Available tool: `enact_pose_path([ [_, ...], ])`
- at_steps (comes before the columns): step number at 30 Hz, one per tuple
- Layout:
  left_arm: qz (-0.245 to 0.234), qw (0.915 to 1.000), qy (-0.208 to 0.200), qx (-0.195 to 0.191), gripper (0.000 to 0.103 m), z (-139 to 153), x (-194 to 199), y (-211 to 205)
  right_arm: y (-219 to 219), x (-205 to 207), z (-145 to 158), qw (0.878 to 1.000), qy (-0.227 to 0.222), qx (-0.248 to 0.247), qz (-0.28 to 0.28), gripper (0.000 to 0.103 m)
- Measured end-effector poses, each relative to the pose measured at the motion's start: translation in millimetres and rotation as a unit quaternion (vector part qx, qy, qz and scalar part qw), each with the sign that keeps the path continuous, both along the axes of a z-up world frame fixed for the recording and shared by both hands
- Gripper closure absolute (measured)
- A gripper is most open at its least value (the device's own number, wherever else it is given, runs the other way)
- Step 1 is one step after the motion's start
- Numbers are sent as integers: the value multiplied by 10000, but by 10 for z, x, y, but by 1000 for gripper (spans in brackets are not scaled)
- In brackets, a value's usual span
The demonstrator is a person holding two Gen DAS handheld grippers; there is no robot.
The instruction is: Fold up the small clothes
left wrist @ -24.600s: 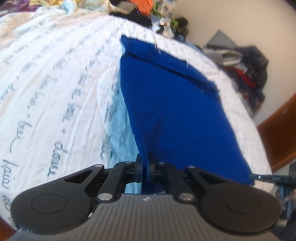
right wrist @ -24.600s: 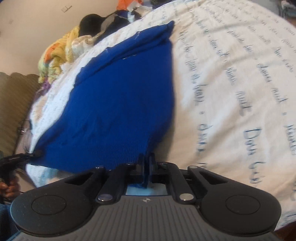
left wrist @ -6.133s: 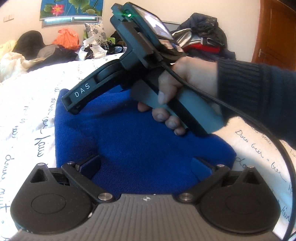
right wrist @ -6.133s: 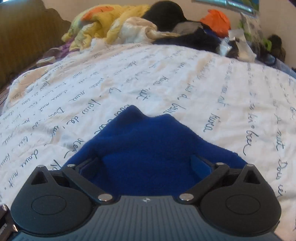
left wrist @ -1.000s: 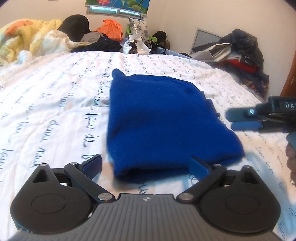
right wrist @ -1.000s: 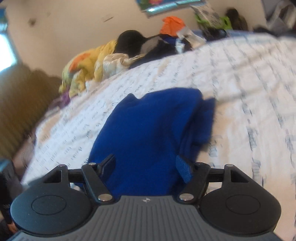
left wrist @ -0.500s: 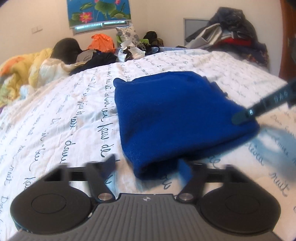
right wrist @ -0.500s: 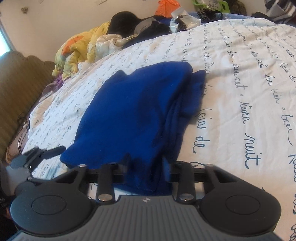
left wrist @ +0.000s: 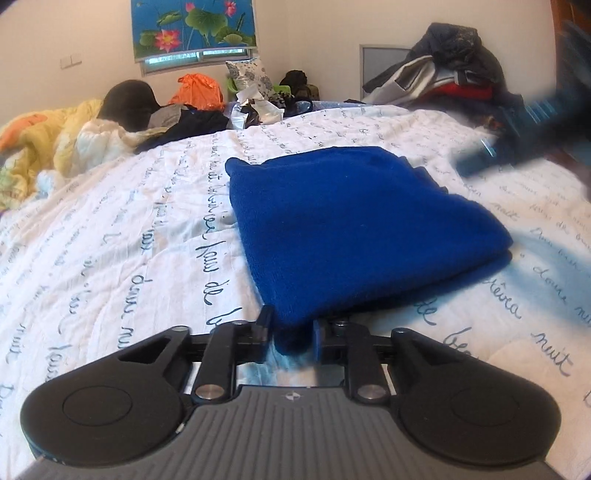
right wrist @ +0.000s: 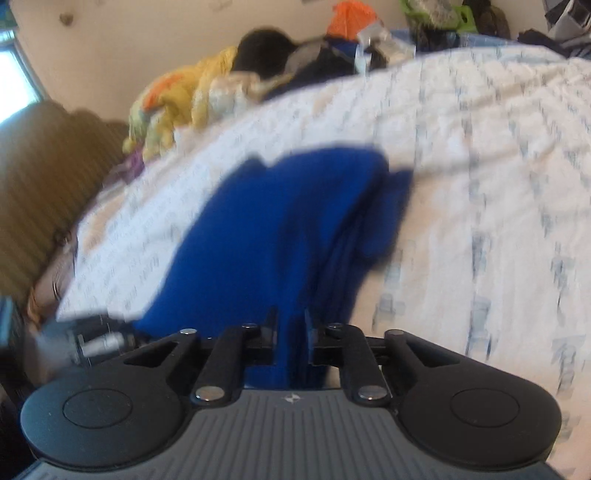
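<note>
- Blue knit cloth (left wrist: 354, 229), folded into a thick pad, lies flat on the sheet (left wrist: 110, 229) mid-bed; several layers show along its right edge.
- Left side of the left view: yellow-orange blanket (left wrist: 40, 144) heaped at the bed edge, touching the sheet.
- Next right: black lump (left wrist: 127, 101), orange bag (left wrist: 197, 90), dark clothes and a patterned pillow (left wrist: 248, 72) along the far edge under a lotus poster (left wrist: 192, 27).
- Sheet is white with dark cursive script, wrinkled.
- Left gripper (left wrist: 290, 330): jaws narrowed onto the near corner of the cloth, fabric bunched between the two fingers and touching both. Gripping the cloth.
- The corner in the left gripper droops slightly below the pad edge.
- Far right of the left view: clothes pile (left wrist: 454, 70) against the wall, and the right gripper (left wrist: 491, 155) seen as a dark blurred bar near the cloth's far right corner.
- Right view is motion-blurred. Brown striped sofa (right wrist: 40, 192) at left, beyond the bed edge.
- Left gripper also visible low left in the right view, at the cloth's left corner; detail too blurred.
- Right gripper from its own camera: jaws nearly closed with a fold of the cloth pinched between them, fabric running straight up from the fingers.
- Right of the cloth: bare sheet, script smeared by blur.
</note>
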State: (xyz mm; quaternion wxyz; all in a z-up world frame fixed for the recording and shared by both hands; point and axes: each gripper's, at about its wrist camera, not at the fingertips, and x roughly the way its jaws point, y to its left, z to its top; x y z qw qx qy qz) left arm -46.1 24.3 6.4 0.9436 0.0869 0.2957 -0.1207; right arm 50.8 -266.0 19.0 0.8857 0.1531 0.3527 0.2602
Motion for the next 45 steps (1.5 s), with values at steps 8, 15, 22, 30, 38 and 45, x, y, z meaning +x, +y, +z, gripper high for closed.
enact_pose_path([
  [8, 307, 9981, 308, -429, 17, -9, 81, 153, 215, 1302, -226, 9931, 763, -539, -711, 52],
  [15, 160, 9981, 379, -451, 7, -22, 80, 125, 71, 1291, -262, 9939, 366, -763, -701, 99],
  [22, -158, 9948, -86, -1004, 11, 273, -73, 137, -20, 917, 20, 9927, -348, -182, -1139, 90],
  [30, -737, 9951, 344, -559, 7, 10, 385, -447, 729, 1550, -215, 9914, 367, -1236, -213, 35],
  [38, -835, 9929, 417, -737, 0, -17, 431, -446, 1352, 1409, 345, 9951, -280, -677, 663, 34],
  [45, -810, 9921, 419, -859, 0, -8, 449, -418, 2214, 1978, -184, 9889, -59, -930, 1154, 34],
])
